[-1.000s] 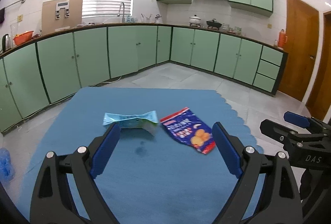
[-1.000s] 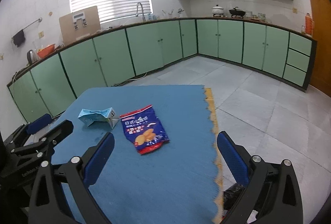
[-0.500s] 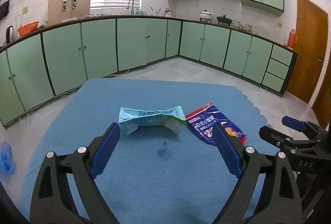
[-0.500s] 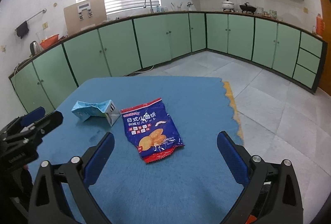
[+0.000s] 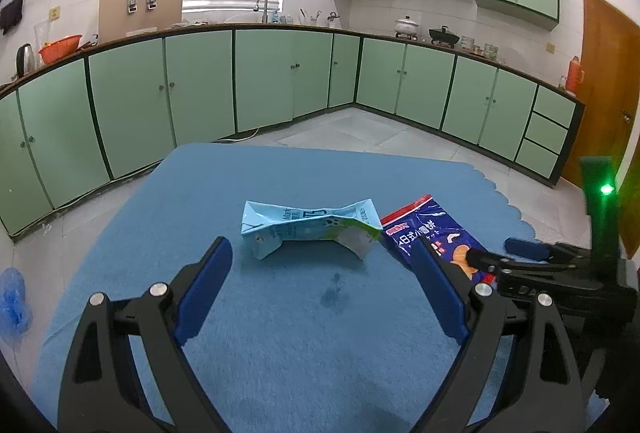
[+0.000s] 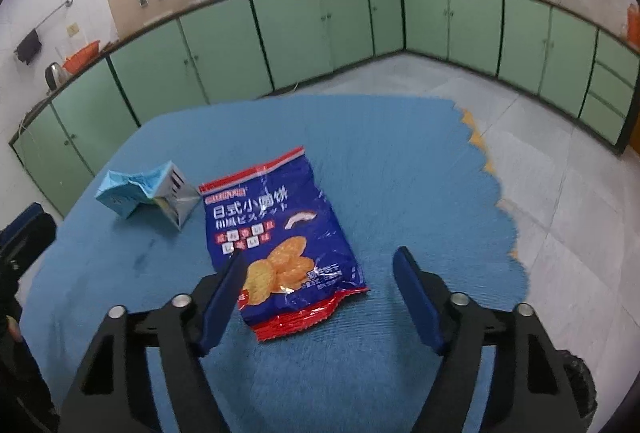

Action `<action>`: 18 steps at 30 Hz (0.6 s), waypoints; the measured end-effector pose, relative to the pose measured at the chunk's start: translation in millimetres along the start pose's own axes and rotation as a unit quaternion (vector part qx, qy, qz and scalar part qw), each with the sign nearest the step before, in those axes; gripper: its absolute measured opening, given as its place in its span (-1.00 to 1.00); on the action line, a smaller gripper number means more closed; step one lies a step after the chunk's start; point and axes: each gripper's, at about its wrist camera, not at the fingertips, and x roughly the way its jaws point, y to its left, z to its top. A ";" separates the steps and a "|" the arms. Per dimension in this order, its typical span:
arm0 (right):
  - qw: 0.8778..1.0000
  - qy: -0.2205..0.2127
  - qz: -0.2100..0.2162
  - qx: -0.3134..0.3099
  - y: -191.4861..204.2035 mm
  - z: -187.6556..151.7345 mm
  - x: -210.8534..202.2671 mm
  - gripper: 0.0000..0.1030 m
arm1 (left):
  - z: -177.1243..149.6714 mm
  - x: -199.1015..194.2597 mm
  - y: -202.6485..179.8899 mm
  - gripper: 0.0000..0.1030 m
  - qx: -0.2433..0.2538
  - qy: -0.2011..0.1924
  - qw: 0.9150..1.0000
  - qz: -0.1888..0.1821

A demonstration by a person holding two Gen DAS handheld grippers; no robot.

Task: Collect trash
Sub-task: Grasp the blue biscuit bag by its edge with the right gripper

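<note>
On a blue mat in a green-cabinet kitchen, both tongs hang spread wide and empty, so the collecting looks barely begun: neither piece of trash is gripped and no bin shows in either view. Nearest the right gripper, the blue snack bag lies flat between its fingers, the left fingertip over the bag's near left edge, though whether it touches cannot be told from this angle. The bag's long axis runs away from the right camera, its torn red end toward the gripper and its sealed top toward the far cabinets. Ahead of the left gripper, a crushed pale-blue carton lies on its side, pinched at the waist, its long axis running left to right across that view. Its right end sits just beside the bag's top corner. Both pickups remain, as does finding where the trash goes.
</note>
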 end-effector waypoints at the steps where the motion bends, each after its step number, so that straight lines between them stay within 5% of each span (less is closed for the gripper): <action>1: 1.000 0.010 0.005 0.003 -1.3 0.2 4.2 0.29 | -0.1 0.7 0.7 0.70 -0.001 0.000 1.000 0.000; 5: 1.000 0.021 0.005 0.002 -1.3 0.6 8.0 0.23 | -0.2 3.6 1.2 0.70 -0.003 0.002 1.000 -0.001; 12: 1.000 0.017 0.013 0.013 -5.2 -1.6 6.0 -0.70 | -2.7 6.7 -1.4 0.70 -0.002 0.008 1.000 -0.002; 18: 0.999 0.002 0.024 0.021 -9.4 -5.5 -4.8 -0.80 | -3.2 9.1 -4.0 0.70 0.000 0.012 1.000 -0.004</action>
